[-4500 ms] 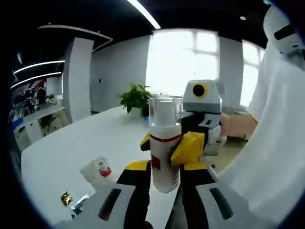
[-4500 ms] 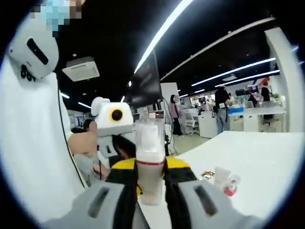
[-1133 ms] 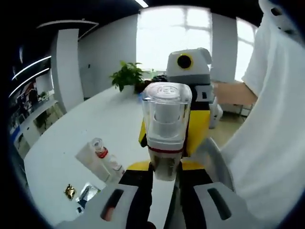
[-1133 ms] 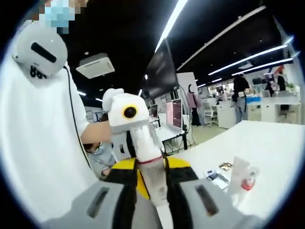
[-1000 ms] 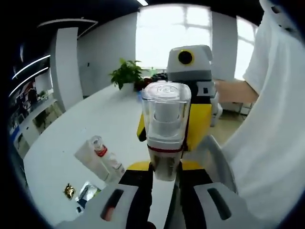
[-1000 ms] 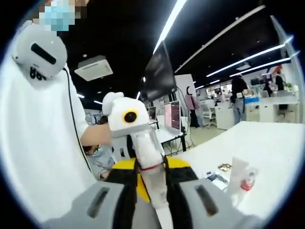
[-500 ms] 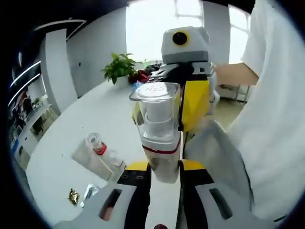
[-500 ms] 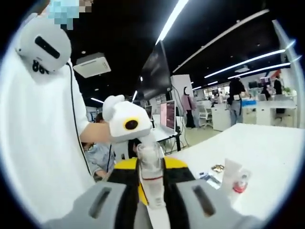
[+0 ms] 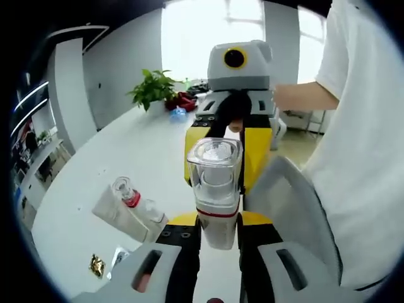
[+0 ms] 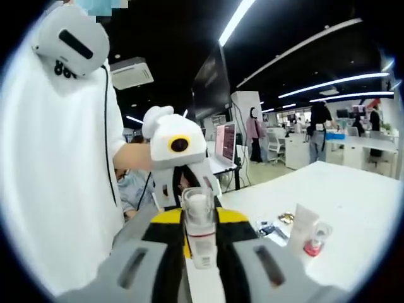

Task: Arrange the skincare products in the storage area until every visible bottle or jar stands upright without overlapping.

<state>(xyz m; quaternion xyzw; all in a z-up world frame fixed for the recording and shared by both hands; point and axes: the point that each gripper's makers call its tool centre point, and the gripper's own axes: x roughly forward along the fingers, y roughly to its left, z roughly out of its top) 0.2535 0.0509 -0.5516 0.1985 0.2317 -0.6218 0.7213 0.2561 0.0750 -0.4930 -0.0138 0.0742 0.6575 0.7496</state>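
Left gripper view: both my left gripper and right gripper clench the pump bottle; I'd lower it level onto the desk, beside the lying tube.

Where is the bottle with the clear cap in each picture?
Left gripper view: bottle at lower centre, held between the fingers.
Right gripper view: bottle at lower centre, between the fingers.
Shared landmark: the tube with the red cap lying on the white table.

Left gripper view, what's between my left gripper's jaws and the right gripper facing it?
The clear-capped pump bottle, held between the left gripper and the right gripper; the left gripper view shows this.
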